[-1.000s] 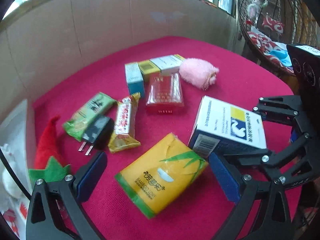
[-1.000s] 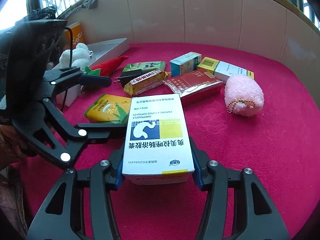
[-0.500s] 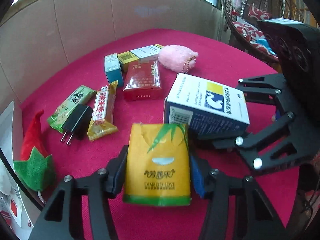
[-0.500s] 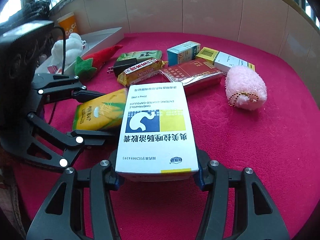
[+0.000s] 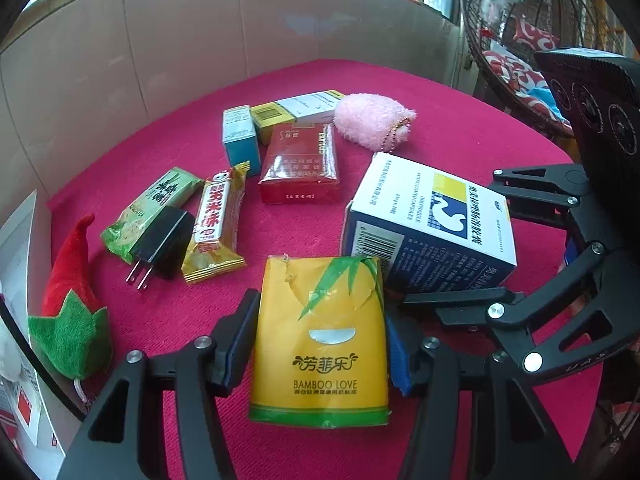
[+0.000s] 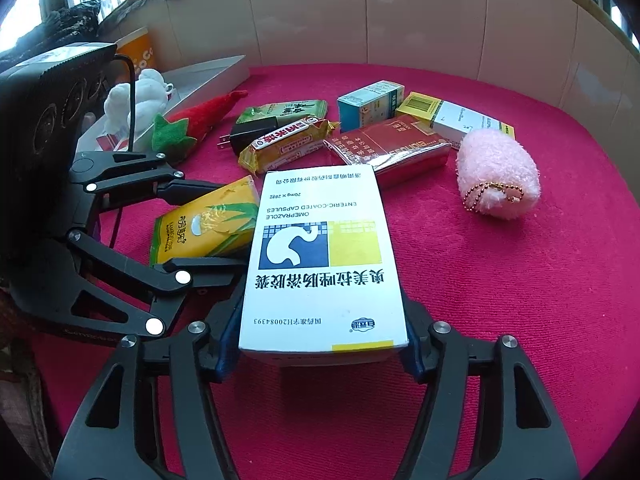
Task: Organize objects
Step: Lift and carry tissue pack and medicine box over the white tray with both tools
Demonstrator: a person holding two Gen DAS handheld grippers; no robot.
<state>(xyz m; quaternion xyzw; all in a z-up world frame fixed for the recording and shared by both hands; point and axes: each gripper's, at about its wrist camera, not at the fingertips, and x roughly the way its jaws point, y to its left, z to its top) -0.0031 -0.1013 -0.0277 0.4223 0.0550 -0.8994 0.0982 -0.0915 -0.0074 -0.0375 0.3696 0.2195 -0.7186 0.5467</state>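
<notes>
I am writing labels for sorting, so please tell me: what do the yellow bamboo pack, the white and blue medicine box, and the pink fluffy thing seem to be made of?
Yellow bamboo pack: soft, slightly glossy plastic film, torn at its top; probably tissues inside.
Medicine box: smooth printed cardboard with sharp folded edges.
Pink fluffy thing: plush fabric with fuzzy pile, carrying a metal-looking bead chain.

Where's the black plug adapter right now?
Left wrist view, left side: the black plug adapter lies across the green snack packet, beside the yellow snack bar.
</notes>
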